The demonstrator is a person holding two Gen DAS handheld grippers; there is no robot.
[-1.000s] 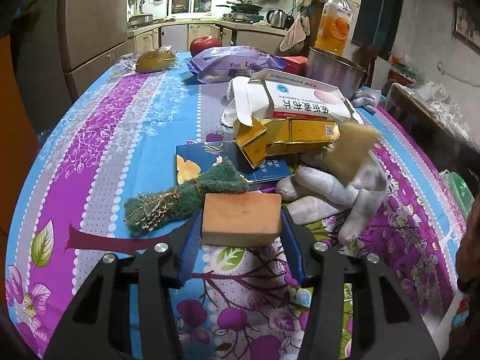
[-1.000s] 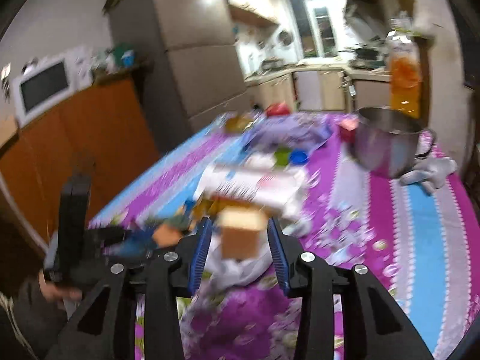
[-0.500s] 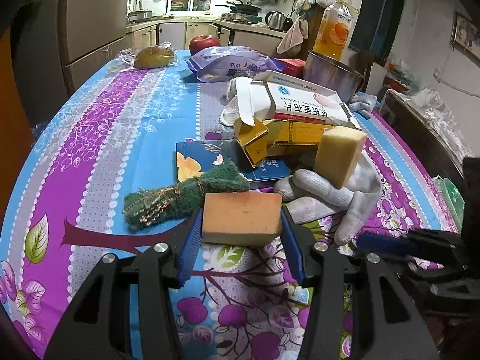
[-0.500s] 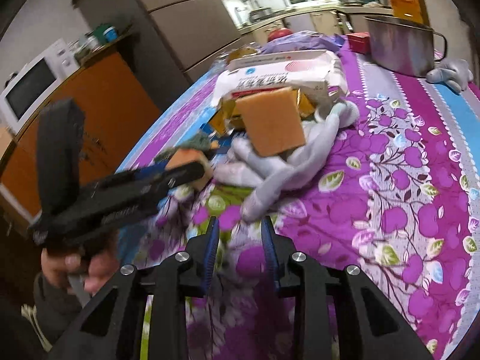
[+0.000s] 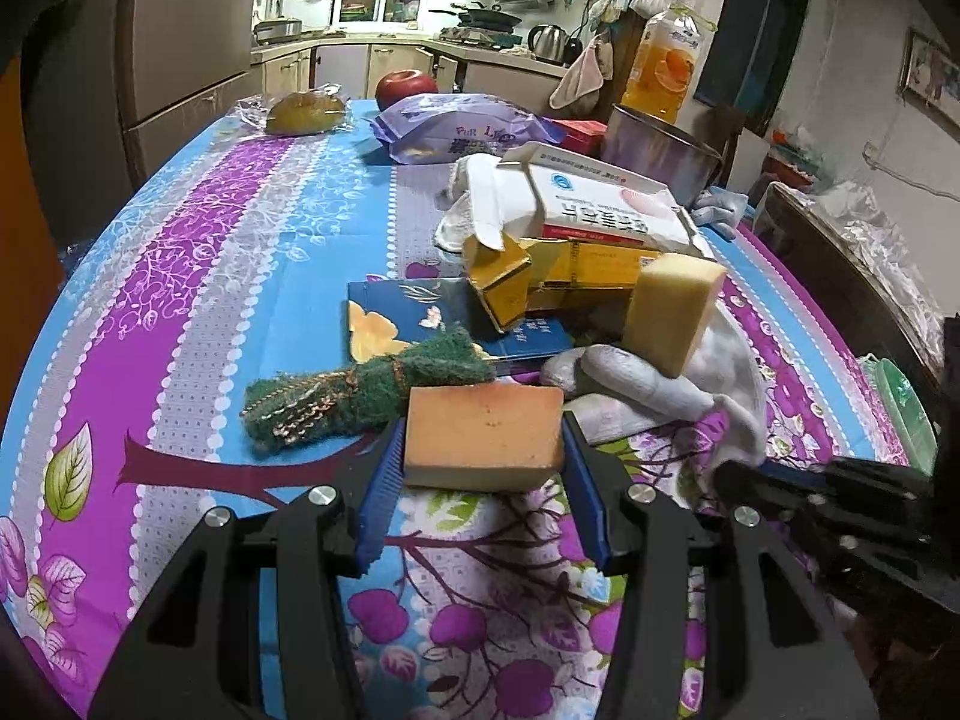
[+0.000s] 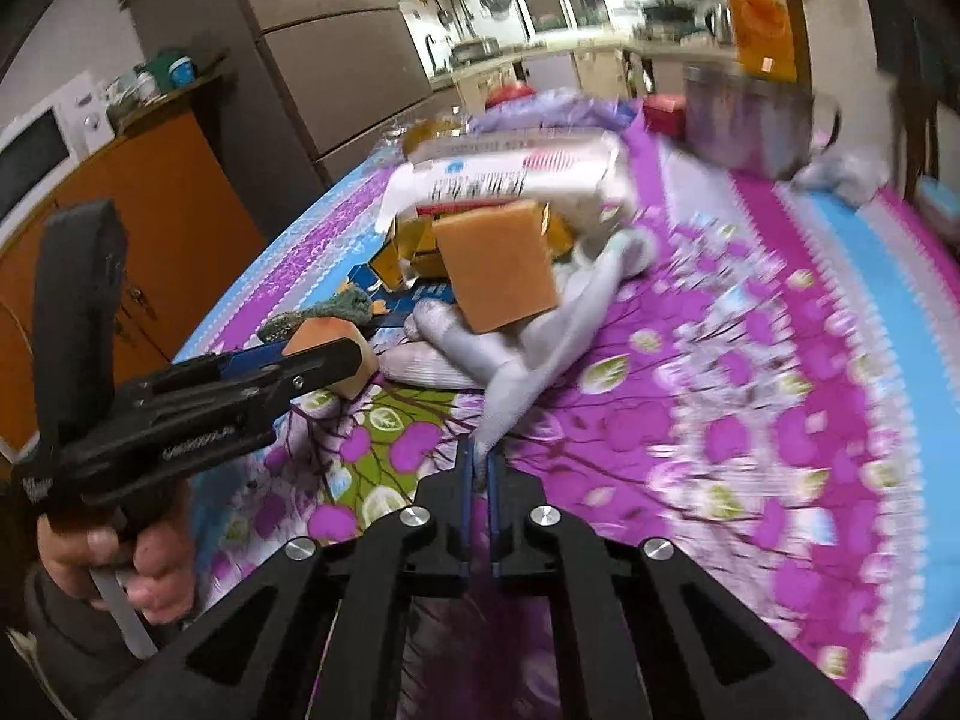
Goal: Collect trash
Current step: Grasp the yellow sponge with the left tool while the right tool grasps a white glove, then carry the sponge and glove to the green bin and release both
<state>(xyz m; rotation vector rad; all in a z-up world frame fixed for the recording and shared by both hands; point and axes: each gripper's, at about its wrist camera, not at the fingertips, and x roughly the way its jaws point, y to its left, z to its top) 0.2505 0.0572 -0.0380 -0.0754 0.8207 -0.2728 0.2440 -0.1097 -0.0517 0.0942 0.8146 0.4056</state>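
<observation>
My left gripper (image 5: pixel 482 423) is shut on an orange sponge (image 5: pixel 483 444) just above the flowered tablecloth (image 5: pixel 180 276); the right wrist view shows it (image 6: pixel 324 354) at the left. A second, yellowish sponge (image 5: pixel 672 312) (image 6: pixel 495 267) leans on a white glove (image 5: pixel 648 384) (image 6: pixel 540 360). My right gripper (image 6: pixel 478 462) is shut on the near end of that glove; its black tip (image 5: pixel 726 474) enters from the right. Behind lie a green scourer (image 5: pixel 360 396), a blue booklet (image 5: pixel 408 318), a torn yellow box (image 5: pixel 570 276) and a white box (image 5: pixel 600 210).
Further back stand a metal pot (image 5: pixel 654 150), an orange juice bottle (image 5: pixel 666 66), a purple bag (image 5: pixel 462 132), a red apple (image 5: pixel 405 84) and wrapped bread (image 5: pixel 306 111). A person's hand (image 6: pixel 120 552) grips the left tool. Cabinets and a fridge line the left.
The right gripper let go of the yellowish sponge, which now rests on the glove, then sank towards the table and shut on the glove's near end. The left gripper stayed put.
</observation>
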